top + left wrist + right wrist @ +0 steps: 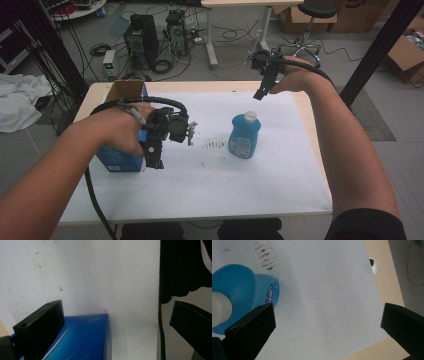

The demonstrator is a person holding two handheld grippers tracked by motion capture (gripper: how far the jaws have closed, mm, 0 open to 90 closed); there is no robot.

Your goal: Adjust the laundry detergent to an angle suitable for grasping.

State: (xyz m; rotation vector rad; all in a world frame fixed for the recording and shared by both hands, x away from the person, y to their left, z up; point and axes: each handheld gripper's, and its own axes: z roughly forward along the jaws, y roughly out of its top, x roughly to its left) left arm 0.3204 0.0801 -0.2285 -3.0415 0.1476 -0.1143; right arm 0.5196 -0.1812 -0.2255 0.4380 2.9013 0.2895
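Fig.: 2 claws, both jaws wide apart, holding nothing. Left claw (159, 145) hovers over blue box (120, 159) at counter (210, 190) left edge; right claw (264, 80) above, behind blue bottle (244, 136), mid-counter. Risk: off-centre descent could tip the upright bottle.

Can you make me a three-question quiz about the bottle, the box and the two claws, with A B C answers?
1. Where does the blue bottle stand?
A. on the white sheet
B. inside the box
C. on the floor

2. What colour is the bottle's cap?
A. red
B. white
C. black

3. How are the right claw and left claw?
A. both open, holding nothing
B. both clamped on the bottle
C. one holding the box

Answers:
1 A, it stands upright on the white sheet.
2 B, the cap is white above a blue body.
3 A, each claw's jaws stand wide apart with nothing between.
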